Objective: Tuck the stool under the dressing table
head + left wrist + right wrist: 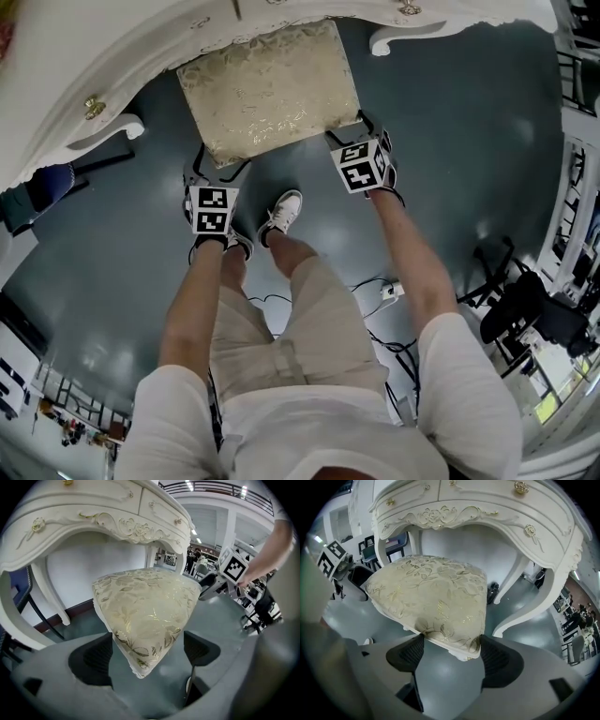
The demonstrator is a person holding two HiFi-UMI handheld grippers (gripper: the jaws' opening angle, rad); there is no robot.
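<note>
Person: stands just behind the stool, 1 white shoe stepped forward between the 2 arms, both arms stretched down to the seat's near edge.

Left gripper: at the seat's near left corner. Its jaws are apart with the cushion's corner poking down between them. The cushion meets one pad and I see a thin gap at the other, so to me it cradles the corner, not pinches it.

Right gripper: at the near right corner. Both pads sit against the cushion's two edges, so I read it as clamped on that corner.

Stool: on the grey floor in front of the kneehole. Its far edge is already beneath the tabletop's lip, while most of the gold-patterned cushion is out in the open.

Heading: the seat faces into the gap between the table's curved legs. Its long axis seems to run side to side, roughly along the table front. From above it looks slightly skewed, with the left near corner further out than the right.

Dressing table: white, carved, with brass knobs; the opening looks wide enough for the seat.

Progress: I'd call it begun but well short of finished. What is left is a straight push inward and a small turn to square the seat.
</note>
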